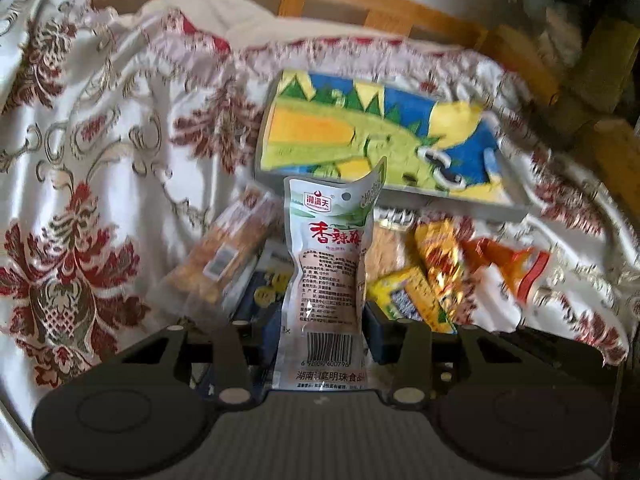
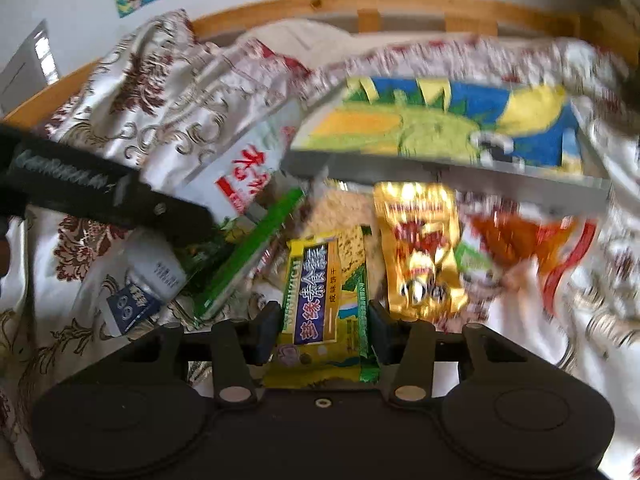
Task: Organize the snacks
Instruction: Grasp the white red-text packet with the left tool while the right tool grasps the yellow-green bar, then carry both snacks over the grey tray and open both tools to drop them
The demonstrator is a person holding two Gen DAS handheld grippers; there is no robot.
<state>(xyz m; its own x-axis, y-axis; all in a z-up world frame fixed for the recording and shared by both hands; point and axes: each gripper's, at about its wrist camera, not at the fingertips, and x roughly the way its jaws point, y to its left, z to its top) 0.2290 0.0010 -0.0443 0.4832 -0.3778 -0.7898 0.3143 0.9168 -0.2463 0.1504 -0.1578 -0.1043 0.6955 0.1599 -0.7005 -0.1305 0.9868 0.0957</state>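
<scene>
Pinching a white snack pouch upright, left gripper jaws press its sides. Right gripper clamps a yellow-blue snack pack. Beyond both fingertips sits a grey tray with a dinosaur-print bottom, no snacks visible inside. Loose packets lie between fingers and tray on a floral cloth; a wooden rail runs behind.

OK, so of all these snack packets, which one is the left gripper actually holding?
The white packet with red lettering and a barcode, upright between the left gripper. The other packets lie on the cloth, apart from the yellow one in the right gripper.
</scene>
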